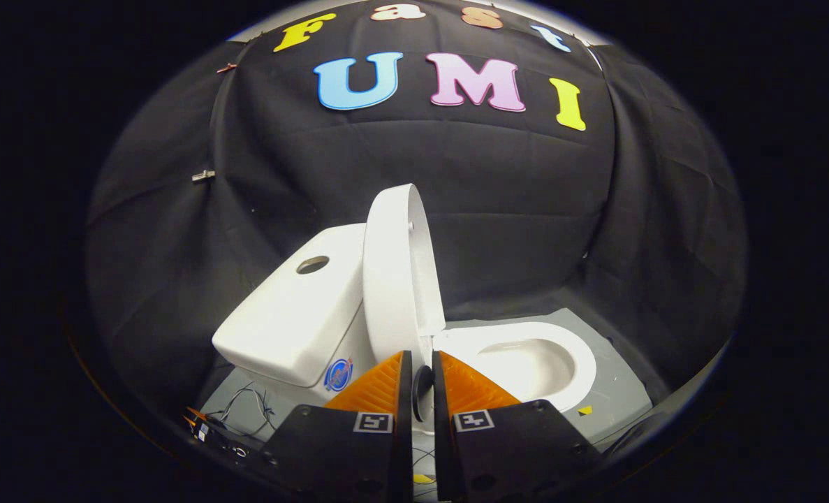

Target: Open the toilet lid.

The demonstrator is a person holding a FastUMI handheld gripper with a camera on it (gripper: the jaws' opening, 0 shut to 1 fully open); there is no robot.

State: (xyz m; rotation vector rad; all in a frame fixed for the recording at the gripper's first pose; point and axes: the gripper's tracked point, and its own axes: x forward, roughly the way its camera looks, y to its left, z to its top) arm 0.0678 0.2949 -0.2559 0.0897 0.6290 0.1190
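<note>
The white toilet stands on a grey floor plate, seen from its side. Its lid (pixel 394 272) is raised upright and leans back against the tank (pixel 295 314). The seat and bowl (pixel 526 360) lie uncovered to the right of the lid. My gripper (pixel 422 355) is low in front of the toilet, its fingertips (pixel 401 363) level with the lid's hinge end. The two fingers stand close together with only a narrow slit between them. Neither finger presses on the lid, whose free top edge is far above them.
The tank top has a round flush-button hole (pixel 313 265). Loose wires (pixel 246 405) lie on the grey floor plate (pixel 617 391) left of the toilet base. Black cloth walls close in behind and on both sides.
</note>
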